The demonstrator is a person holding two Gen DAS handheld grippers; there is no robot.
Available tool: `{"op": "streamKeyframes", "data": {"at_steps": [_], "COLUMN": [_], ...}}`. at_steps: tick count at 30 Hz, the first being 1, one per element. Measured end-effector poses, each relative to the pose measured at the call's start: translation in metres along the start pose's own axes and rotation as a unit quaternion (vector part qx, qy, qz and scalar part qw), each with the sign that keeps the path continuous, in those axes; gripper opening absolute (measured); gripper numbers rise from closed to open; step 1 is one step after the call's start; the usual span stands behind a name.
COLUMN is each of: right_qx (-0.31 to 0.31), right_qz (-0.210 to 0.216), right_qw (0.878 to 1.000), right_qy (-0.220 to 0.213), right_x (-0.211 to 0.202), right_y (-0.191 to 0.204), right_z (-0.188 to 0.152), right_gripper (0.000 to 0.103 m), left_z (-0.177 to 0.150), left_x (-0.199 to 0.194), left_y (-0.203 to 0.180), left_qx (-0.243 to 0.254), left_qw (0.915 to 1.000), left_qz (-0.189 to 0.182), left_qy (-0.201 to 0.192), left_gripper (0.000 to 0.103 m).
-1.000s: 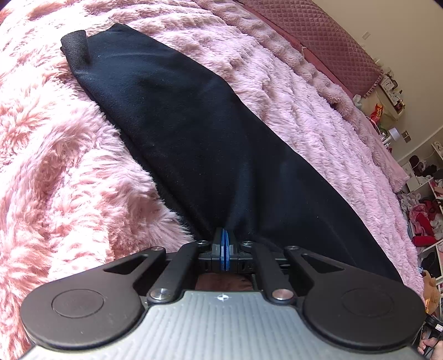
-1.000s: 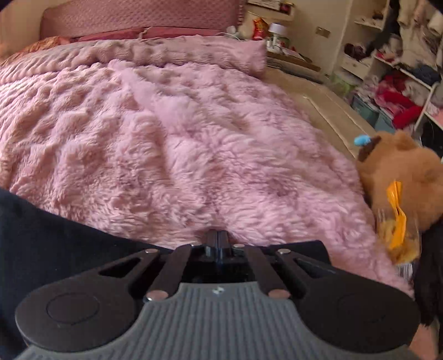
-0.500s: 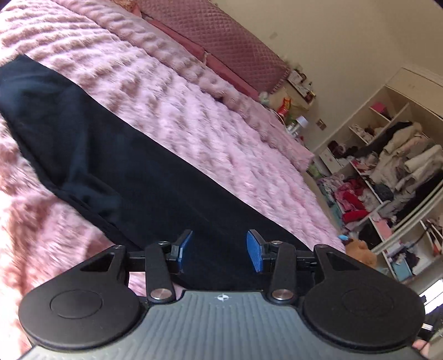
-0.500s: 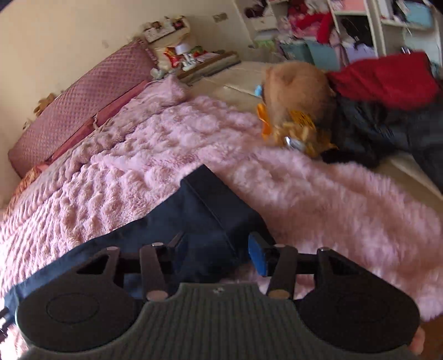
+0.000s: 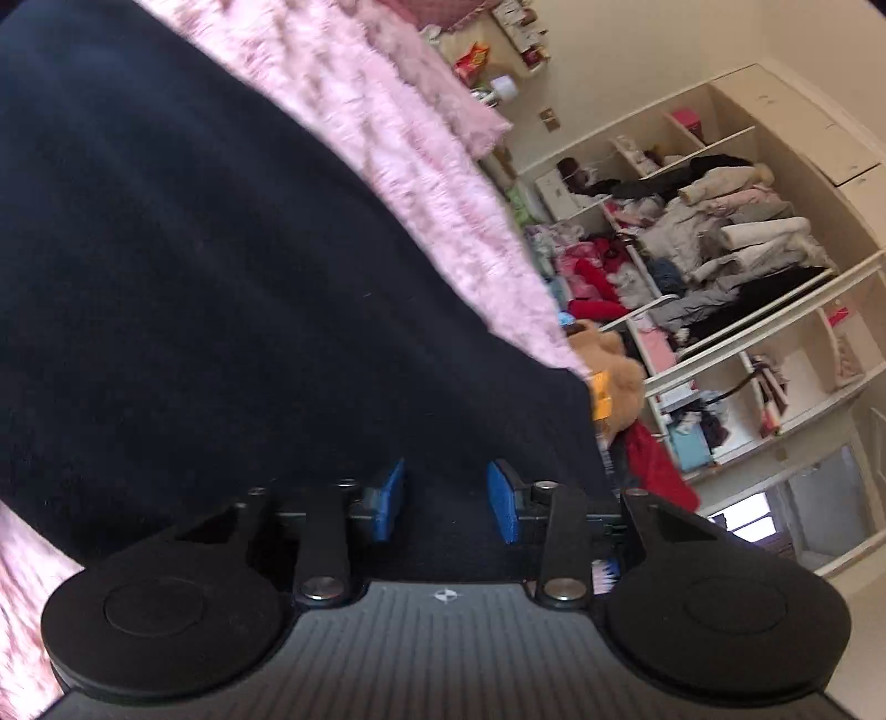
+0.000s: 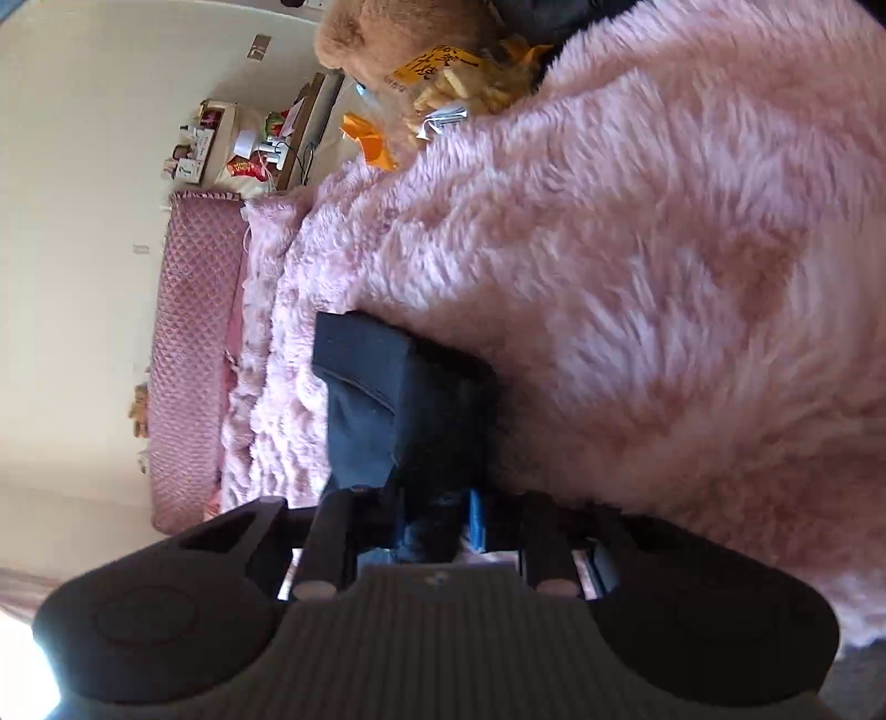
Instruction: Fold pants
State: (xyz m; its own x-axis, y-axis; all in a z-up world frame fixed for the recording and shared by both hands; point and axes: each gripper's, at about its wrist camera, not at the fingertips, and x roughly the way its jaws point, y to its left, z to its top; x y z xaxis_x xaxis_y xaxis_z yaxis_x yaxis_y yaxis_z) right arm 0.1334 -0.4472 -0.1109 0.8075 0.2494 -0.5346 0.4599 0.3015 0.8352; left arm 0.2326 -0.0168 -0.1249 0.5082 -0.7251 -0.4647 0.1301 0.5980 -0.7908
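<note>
- the left gripper (image 5: 446,501) hangs just over the dark pants (image 5: 210,288); its jaws stand wide with nothing between the blue pads, only cloth beneath them.
- the pants lie spread on the fluffy pink blanket (image 5: 443,183) of the bed, filling the left and middle of the left wrist view; their right edge ends near the blanket's edge.
- beyond that blanket edge, to the right, a brown plush toy (image 5: 612,371) sits low by the open white shelves (image 5: 736,266) stuffed with clothes.
- in the right wrist view the headboard (image 6: 191,354) runs down the left side; right of it the pants (image 6: 387,410) show a folded end lying on the blanket (image 6: 664,277).
- the right gripper (image 6: 434,520) has its jaws narrow, with dark cloth bunched between them; it looks clamped on the pants, though blur makes the contact hard to confirm.
- above the pants in this view, the plush toy (image 6: 398,39) carries a yellow tag (image 6: 437,61) with dark writing, too blurred to read; the red packet (image 6: 243,166) near the headboard is unreadable too.
- judgement: this looks like the start of a new fold, one side gripped, the other not yet taken.
- the next move likely calls for the left jaws to drop and close on the pants' near edge, level with the right grip, so both sides lift evenly.
</note>
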Motion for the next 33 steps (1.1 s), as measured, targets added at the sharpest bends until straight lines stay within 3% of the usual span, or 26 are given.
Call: {"op": "streamKeyframes", "data": {"at_steps": [1, 4, 6, 8, 11, 12, 14, 16, 18, 19, 20, 21, 23, 24, 25, 26, 28, 29, 31, 33], "right_qx": [-0.011, -0.019, -0.012, -0.012, -0.03, -0.053, -0.135, -0.254, -0.429, -0.464, -0.475, -0.465, -0.425, -0.406, -0.395, -0.383, -0.338, -0.283, -0.221, -0.247], "right_qz": [0.002, -0.003, -0.014, -0.027, -0.05, -0.065, -0.091, -0.129, -0.187, -0.211, -0.243, -0.276, -0.3, -0.303, -0.307, -0.319, -0.348, -0.343, -0.284, -0.242], "right_qw": [1.0, 1.0, 1.0, 1.0, 0.998, 0.995, 0.983, 0.946, 0.854, 0.825, 0.807, 0.804, 0.818, 0.823, 0.825, 0.825, 0.833, 0.856, 0.898, 0.908], "right_qy": [0.001, 0.005, 0.008, 0.005, -0.032, -0.053, -0.091, -0.151, -0.225, -0.246, -0.254, -0.247, -0.245, -0.256, -0.265, -0.267, -0.265, -0.262, -0.254, -0.237], "right_x": [-0.002, -0.008, -0.008, -0.009, -0.021, -0.027, -0.037, -0.041, -0.033, -0.028, -0.022, -0.014, -0.013, -0.016, -0.019, -0.022, -0.03, -0.038, -0.06, -0.061], "right_y": [0.0, -0.004, -0.007, -0.006, 0.007, 0.015, 0.041, 0.075, 0.112, 0.12, 0.127, 0.131, 0.126, 0.12, 0.115, 0.104, 0.088, 0.079, 0.063, 0.067], "right_z": [0.0, 0.003, 0.004, 0.005, -0.002, -0.007, -0.021, -0.056, -0.12, -0.14, -0.154, -0.159, -0.15, -0.141, -0.133, -0.119, -0.088, -0.07, -0.055, -0.059], "right_gripper": [0.014, 0.014, 0.014, 0.014, 0.024, 0.029, 0.029, 0.029, 0.031, 0.033, 0.035, 0.04, 0.04, 0.036, 0.024, 0.0, 0.0, 0.0, 0.0, 0.0], "left_z": [-0.01, -0.02, -0.025, -0.03, -0.032, -0.032, -0.033, -0.035, -0.035, -0.036, -0.035, -0.034, -0.036, -0.037, -0.038, -0.039, -0.04, -0.039, -0.039, -0.04], "left_x": [-0.002, -0.013, -0.019, -0.025, -0.033, -0.034, -0.037, -0.037, -0.036, -0.036, -0.037, -0.037, -0.037, -0.038, -0.039, -0.04, -0.039, -0.04, -0.04, -0.04], "left_y": [0.005, 0.028, 0.039, 0.04, 0.036, 0.036, 0.035, 0.035, 0.038, 0.037, 0.037, 0.037, 0.034, 0.034, 0.035, 0.036, 0.035, 0.036, 0.038, 0.037], "left_qx": [-0.003, -0.073, -0.094, -0.084, -0.071, -0.07, -0.063, -0.056, -0.064, -0.069, -0.07, -0.07, -0.072, -0.072, -0.071, -0.069, -0.07, -0.072, -0.075, -0.074], "left_qw": [0.9997, 0.9972, 0.9954, 0.9963, 0.9974, 0.9975, 0.9979, 0.9983, 0.9978, 0.9975, 0.9974, 0.9974, 0.9973, 0.9973, 0.9974, 0.9975, 0.9975, 0.9973, 0.9971, 0.9972], "left_qz": [0.024, -0.007, -0.014, -0.007, 0.005, 0.007, 0.009, 0.012, 0.014, 0.014, 0.015, 0.015, 0.014, 0.014, 0.014, 0.013, 0.01, 0.009, 0.009, 0.01], "left_qy": [-0.002, 0.013, 0.015, 0.014, 0.012, 0.013, 0.014, 0.01, 0.009, 0.01, 0.011, 0.011, 0.01, 0.009, 0.007, 0.006, 0.007, 0.008, 0.009, 0.008], "left_gripper": [0.004, 0.005, 0.006, 0.006, 0.006, 0.006, 0.006, 0.006, 0.006, 0.006, 0.006, 0.006, 0.006, 0.006, 0.006, 0.006, 0.006, 0.006, 0.006, 0.006]}}
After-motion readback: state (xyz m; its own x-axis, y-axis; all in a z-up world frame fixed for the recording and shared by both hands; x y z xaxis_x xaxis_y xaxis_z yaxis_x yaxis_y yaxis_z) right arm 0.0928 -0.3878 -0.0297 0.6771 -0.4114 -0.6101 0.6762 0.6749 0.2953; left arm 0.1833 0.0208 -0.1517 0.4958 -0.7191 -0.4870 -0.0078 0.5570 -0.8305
